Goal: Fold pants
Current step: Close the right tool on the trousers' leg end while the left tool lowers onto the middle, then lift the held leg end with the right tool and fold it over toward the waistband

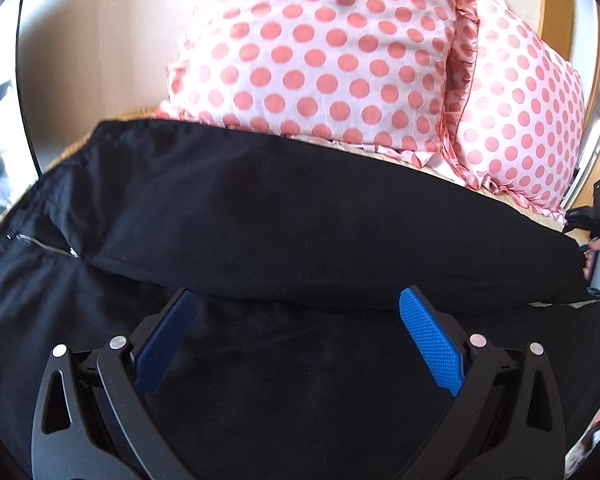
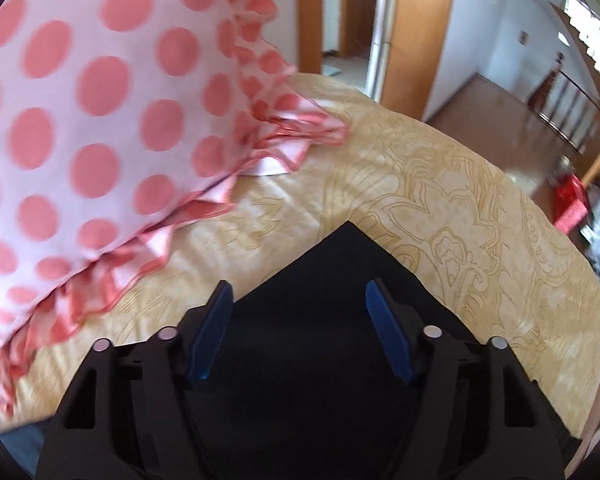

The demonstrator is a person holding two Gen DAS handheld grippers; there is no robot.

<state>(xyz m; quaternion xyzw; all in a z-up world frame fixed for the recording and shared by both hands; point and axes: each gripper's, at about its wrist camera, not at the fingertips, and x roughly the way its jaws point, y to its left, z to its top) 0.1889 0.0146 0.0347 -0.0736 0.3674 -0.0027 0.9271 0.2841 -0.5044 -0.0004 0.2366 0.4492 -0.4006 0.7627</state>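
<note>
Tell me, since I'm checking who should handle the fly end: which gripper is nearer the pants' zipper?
Left. The left gripper hangs open over the black pants, with the zipper just off to its left. The right gripper is open over a pants corner at the far end, no zipper in view.

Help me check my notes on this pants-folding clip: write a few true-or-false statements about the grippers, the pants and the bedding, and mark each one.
1. The black fabric pants lie on a yellow patterned bedspread. True.
2. The left gripper is clamped shut on the fabric. False: its blue-padded jaws stand wide apart above the pants.
3. Pink pillows with red polka dots lie beyond the pants. True.
4. The right gripper holds a pillow. False: its jaws are open, with a corner of the pants between and under them.
5. The pants are blue denim. False: they are black.
</note>
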